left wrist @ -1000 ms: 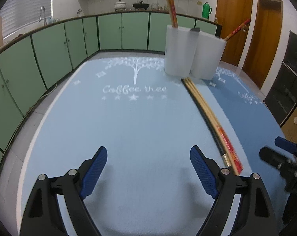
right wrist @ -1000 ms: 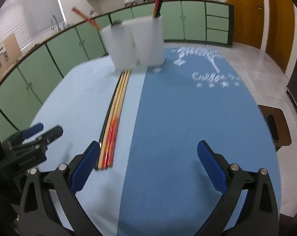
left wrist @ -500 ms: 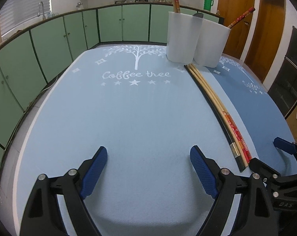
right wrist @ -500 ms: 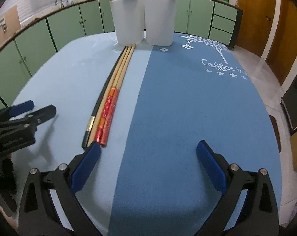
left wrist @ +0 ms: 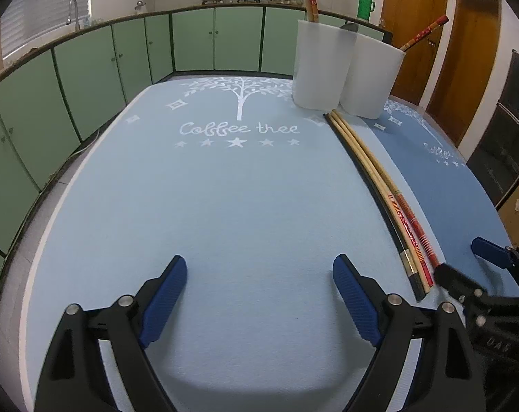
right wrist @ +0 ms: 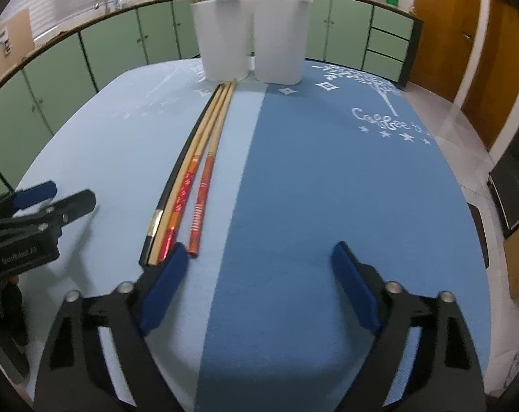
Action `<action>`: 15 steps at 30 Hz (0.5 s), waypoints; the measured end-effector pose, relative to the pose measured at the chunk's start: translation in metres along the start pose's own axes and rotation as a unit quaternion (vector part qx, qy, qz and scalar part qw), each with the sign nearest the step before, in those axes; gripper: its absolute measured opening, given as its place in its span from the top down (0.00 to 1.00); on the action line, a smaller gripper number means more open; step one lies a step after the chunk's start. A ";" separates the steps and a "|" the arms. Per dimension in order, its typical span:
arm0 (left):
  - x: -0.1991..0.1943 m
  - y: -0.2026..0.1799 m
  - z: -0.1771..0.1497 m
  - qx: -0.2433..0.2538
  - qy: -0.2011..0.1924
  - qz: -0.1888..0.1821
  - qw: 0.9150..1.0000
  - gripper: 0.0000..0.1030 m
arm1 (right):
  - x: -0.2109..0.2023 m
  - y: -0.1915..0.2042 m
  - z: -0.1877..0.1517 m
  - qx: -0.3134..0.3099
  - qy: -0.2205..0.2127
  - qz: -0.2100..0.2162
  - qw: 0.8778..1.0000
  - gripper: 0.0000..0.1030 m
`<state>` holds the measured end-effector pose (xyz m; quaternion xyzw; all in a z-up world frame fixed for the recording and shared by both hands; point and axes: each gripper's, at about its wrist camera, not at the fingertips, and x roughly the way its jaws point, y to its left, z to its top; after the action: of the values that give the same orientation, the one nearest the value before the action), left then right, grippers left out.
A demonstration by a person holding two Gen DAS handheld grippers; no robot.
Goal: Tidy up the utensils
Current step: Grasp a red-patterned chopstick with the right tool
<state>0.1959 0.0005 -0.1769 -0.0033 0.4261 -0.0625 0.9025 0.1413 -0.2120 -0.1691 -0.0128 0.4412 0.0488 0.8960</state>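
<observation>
Blue mat (right wrist: 328, 189), chopsticks (right wrist: 191, 185) lying loose; left gripper (left wrist: 259, 295) wide apart, right gripper (right wrist: 259, 278) closing on nothing.

Green cabinets (left wrist: 191, 44), wood doors (left wrist: 472, 61) – green thermos (left wrist: 366, 5) on counter.

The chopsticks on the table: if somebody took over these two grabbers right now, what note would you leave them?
Left gripper: open, empty, over bare light-blue mat.
Right gripper: jaws closing, nothing between them; its left pad sits just at the near ends of the chopsticks, no grip.
Things: a bundle of loose chopsticks, one black and the rest wooden with red ends, lies along the seam between the two mats, pointing at two white holder cups at the far side.
Done: a few red-ended chopsticks already stand in the cups.
Left: pick up the loose bundle and drop it into a cup.
</observation>
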 end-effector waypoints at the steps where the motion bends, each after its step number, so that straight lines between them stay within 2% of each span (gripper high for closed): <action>1: 0.000 0.000 0.000 0.000 0.000 0.000 1.000 0.17 | -0.001 0.000 0.001 0.002 -0.001 0.004 1.000 0.27; 5: 0.000 -0.001 0.000 0.001 0.000 0.001 1.000 0.17 | -0.002 0.010 0.002 -0.001 -0.003 0.025 1.000 0.38; 9: 0.000 0.000 0.000 0.001 0.001 0.001 1.000 0.17 | -0.001 0.022 0.003 -0.015 -0.003 0.036 0.999 0.62; 10: 0.000 0.000 0.000 0.001 0.001 0.001 1.000 0.17 | -0.001 0.023 0.004 -0.016 -0.003 0.038 0.999 0.65; 12: 0.000 0.000 0.000 0.001 0.001 0.001 1.000 0.17 | -0.001 0.023 0.005 -0.015 -0.003 0.048 0.999 0.86; 14: 0.000 -0.001 0.000 0.003 0.002 0.003 1.000 0.16 | -0.002 0.023 0.004 -0.017 -0.002 0.057 0.998 0.95; 15: 0.000 -0.001 -0.001 0.004 0.002 0.005 1.000 0.16 | -0.002 0.024 0.003 -0.018 -0.003 0.058 0.998 0.95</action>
<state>0.1955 -0.0006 -0.1772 0.0022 0.4277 -0.0600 0.9019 0.1403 -0.1884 -0.1647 -0.0036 0.4377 0.1085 0.8926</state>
